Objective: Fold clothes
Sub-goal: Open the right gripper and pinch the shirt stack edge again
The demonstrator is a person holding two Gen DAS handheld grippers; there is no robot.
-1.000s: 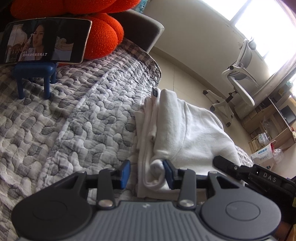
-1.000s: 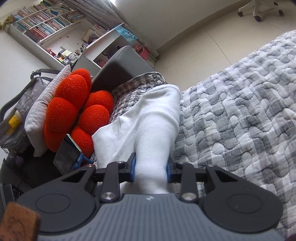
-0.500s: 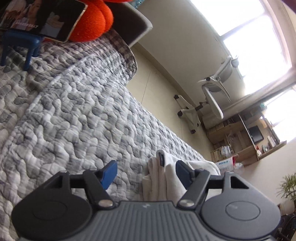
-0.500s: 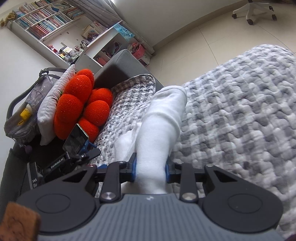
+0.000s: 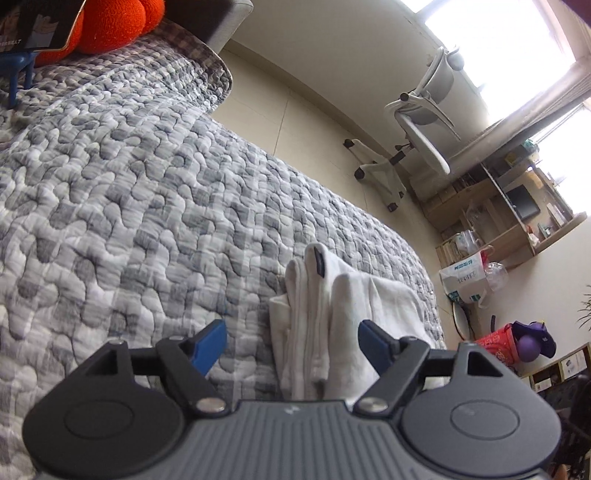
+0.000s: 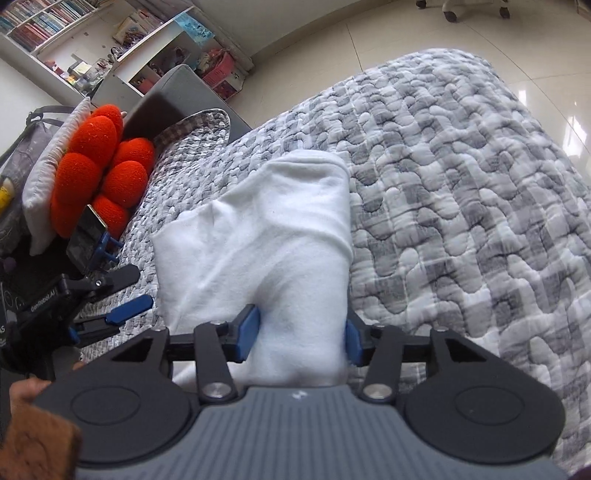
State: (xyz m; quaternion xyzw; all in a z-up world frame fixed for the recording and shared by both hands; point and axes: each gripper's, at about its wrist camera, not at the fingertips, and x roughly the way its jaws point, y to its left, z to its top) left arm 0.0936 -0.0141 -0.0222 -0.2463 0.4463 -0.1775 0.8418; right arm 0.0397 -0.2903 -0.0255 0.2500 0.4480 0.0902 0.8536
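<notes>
Across the grey quilted bed (image 5: 140,192), a folded white garment (image 6: 273,243) is laid near its edge. It is clamped between the blue pads of the right gripper (image 6: 301,334), while the left gripper (image 5: 293,345) is held with jaws spread wide around the garment's stacked edge, neither pad seen touching.

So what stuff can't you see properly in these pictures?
- Near end of the white garment: right wrist view, hidden behind the right gripper.
- What garment it is: folded up, both views.
- Phone screen: left wrist view, cut off by the edge.
- Book titles on the shelves: right wrist view, too small.
</notes>
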